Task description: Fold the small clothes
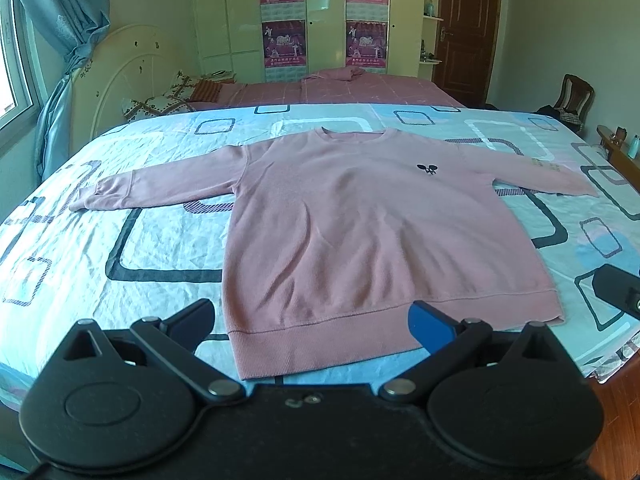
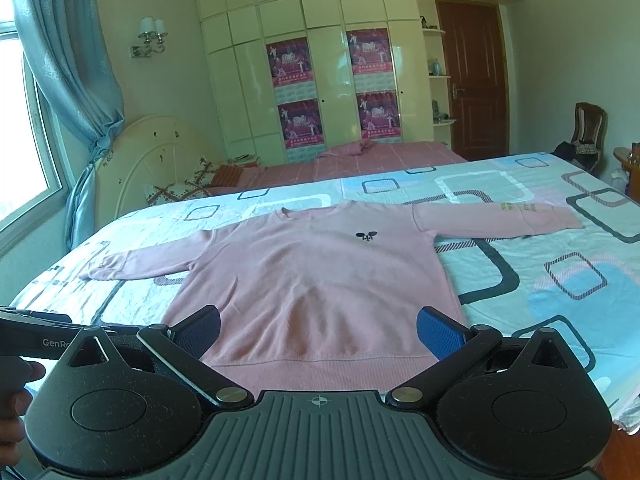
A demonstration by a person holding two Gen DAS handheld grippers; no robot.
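Note:
A pink long-sleeved sweatshirt lies flat and face up on the bed, both sleeves spread out, a small dark logo on the chest; it also shows in the right wrist view. My left gripper is open and empty, hovering just above the hem near the bed's front edge. My right gripper is open and empty, also above the hem. The right gripper's tip shows at the right edge of the left wrist view. The left gripper's body shows at the left of the right wrist view.
The bed has a pale blue sheet with square patterns. A second bed with a pink cover stands behind, then a wardrobe and a brown door. A wooden chair is at the right.

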